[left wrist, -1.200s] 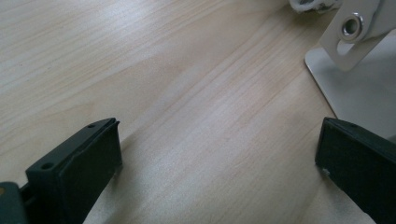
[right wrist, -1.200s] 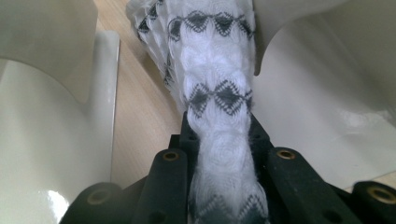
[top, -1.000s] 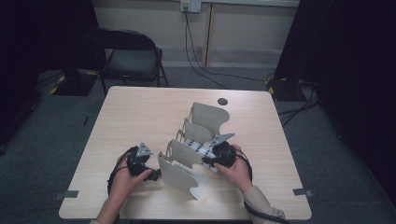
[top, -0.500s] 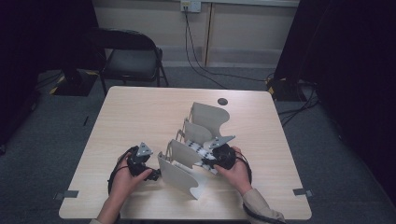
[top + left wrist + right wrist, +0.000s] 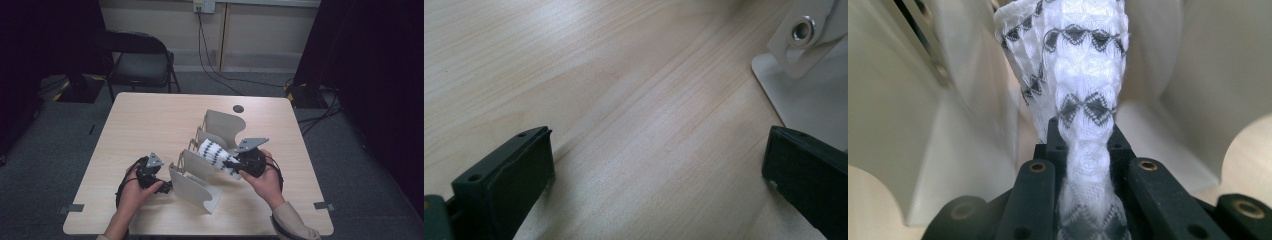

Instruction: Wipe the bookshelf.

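Your right gripper (image 5: 1083, 145) has just been closing and now pinches the white, black-patterned cloth (image 5: 1083, 65), which runs straight ahead of the jaws, between the cream dividers of the rack (image 5: 192, 187). Your left gripper (image 5: 656, 165) rests jaws wide apart over bare table (image 5: 574, 60), the rack's foot just beside its right jaw.
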Available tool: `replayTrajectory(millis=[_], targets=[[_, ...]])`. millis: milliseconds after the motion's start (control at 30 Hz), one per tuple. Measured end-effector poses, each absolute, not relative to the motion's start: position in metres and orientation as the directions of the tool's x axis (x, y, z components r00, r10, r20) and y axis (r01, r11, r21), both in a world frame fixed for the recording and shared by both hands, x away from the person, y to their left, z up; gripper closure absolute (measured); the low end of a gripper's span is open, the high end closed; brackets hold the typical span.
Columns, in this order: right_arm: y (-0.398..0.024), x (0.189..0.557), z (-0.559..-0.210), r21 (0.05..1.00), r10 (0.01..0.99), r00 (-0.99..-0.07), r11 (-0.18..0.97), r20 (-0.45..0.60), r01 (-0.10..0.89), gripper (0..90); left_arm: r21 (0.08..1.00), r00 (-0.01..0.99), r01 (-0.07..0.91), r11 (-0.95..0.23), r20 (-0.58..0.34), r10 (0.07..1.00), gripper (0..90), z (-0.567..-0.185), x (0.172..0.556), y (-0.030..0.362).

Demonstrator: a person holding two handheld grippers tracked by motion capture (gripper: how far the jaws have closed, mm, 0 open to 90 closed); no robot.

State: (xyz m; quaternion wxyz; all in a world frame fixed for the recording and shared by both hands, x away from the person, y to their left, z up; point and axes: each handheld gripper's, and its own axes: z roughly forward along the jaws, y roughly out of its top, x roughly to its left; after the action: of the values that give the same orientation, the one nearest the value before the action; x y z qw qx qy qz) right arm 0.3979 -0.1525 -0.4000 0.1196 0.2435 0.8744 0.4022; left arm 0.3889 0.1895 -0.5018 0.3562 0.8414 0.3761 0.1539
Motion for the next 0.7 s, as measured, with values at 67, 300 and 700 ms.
replayTrajectory(millis=[67,300,700], targets=[[-0.149,0.396,-0.386,0.783,0.511,-0.859,0.545,-0.027,0.3,79.7,0.715,0.669,0.524,-0.463,-0.009,0.743,0.0,-0.502,0.389,0.189],[-0.125,0.404,-0.388,0.765,0.478,-0.877,0.579,-0.038,0.283,79.7,0.715,0.672,0.521,-0.465,-0.008,0.74,0.0,-0.502,0.389,0.189],[-0.118,0.413,-0.449,0.69,0.475,-0.879,0.626,0.031,0.363,79.7,0.714,0.675,0.518,-0.47,-0.004,0.738,0.0,-0.502,0.389,0.189]])
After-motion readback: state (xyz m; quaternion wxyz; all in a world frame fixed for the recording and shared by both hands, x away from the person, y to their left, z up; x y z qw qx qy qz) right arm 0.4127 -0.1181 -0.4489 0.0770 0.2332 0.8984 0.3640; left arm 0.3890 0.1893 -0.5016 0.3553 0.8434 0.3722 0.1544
